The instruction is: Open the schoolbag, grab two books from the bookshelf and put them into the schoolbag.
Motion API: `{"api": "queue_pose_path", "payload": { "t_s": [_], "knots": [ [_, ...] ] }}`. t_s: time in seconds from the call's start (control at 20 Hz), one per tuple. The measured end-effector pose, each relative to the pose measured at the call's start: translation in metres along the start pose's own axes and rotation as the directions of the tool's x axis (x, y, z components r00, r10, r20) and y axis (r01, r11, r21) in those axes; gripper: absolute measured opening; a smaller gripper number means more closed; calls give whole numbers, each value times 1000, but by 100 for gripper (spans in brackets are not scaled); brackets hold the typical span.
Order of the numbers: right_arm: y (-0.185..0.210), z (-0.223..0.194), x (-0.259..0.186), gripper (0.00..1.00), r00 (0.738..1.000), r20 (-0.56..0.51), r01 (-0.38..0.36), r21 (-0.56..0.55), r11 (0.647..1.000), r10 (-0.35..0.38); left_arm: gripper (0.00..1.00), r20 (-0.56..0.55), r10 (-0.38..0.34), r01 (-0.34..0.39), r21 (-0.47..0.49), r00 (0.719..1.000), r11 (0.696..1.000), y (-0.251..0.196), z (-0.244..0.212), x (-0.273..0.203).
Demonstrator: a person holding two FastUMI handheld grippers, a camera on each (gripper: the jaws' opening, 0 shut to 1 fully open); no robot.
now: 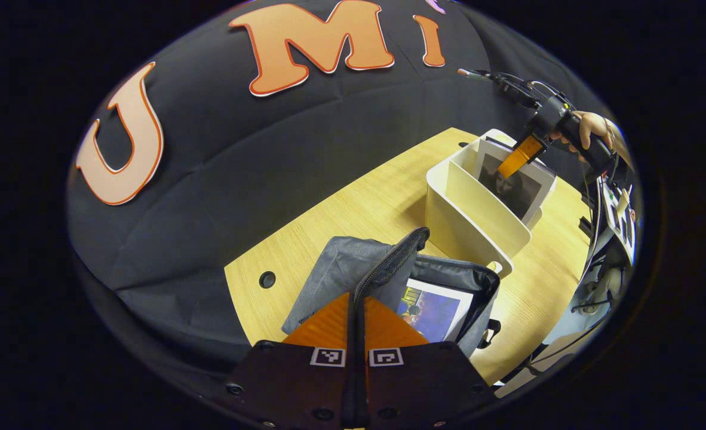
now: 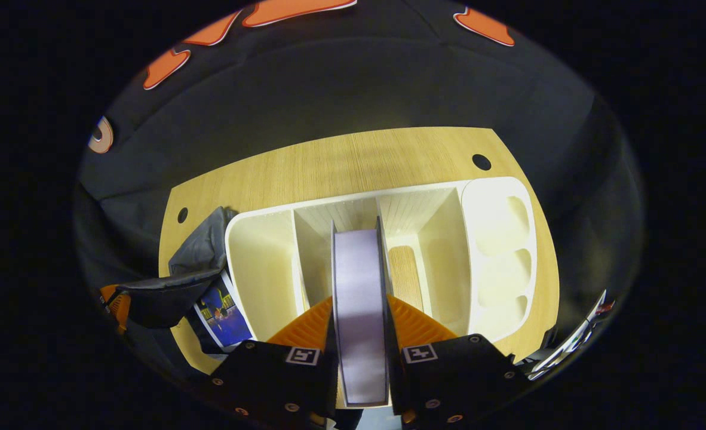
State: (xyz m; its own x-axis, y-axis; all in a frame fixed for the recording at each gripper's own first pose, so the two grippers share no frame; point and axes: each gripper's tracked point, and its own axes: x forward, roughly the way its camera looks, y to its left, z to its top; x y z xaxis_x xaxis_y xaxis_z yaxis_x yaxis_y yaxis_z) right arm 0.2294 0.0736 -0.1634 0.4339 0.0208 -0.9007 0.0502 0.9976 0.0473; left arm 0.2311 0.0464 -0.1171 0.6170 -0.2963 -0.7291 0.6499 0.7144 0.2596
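Book 2 (image 2: pixel 359 298) pinched by right claw (image 2: pixel 359 334) at bookshelf (image 2: pixel 496 239); left claw (image 1: pixel 358 322) pinches schoolbag (image 1: pixel 341 269) flap open. Next I'd guess: lift and carry over beside book 1 (image 1: pixel 433 310).

A light wooden table (image 1: pixel 353 215) with a visible grain is seen against the black cloth wall, and round cable holes (image 2: pixel 481 162) are cut near its far corners. Two things are carried directly on it. A cream plastic bookshelf (image 2: pixel 496 239) with upright dividers is stood near the middle of the top, its compartments open upward. Just beside it, a grey schoolbag (image 1: pixel 341 269) is laid with its flap lifted and its mouth open. The bag is set close to the shelf's end wall; whether the two touch cannot be told.
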Motion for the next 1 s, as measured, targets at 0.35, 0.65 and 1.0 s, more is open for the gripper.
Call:
{"api": "queue_pose_path", "payload": {
  "t_s": [0.35,0.65,1.0],
  "knots": [
    [4,20,-65,35,995,93,43,-52,998,-38,0,11,-12,12,-1,1000,1000,-4,-4,-1],
    [12,20,-145,34,979,200,57,-37,998,-49,0,25,-24,24,19,999,1000,-5,-6,-3],
    [37,-36,-230,33,950,291,-140,85,987,109,0,45,-18,15,53,999,998,-9,-4,-8]
  ]
}}
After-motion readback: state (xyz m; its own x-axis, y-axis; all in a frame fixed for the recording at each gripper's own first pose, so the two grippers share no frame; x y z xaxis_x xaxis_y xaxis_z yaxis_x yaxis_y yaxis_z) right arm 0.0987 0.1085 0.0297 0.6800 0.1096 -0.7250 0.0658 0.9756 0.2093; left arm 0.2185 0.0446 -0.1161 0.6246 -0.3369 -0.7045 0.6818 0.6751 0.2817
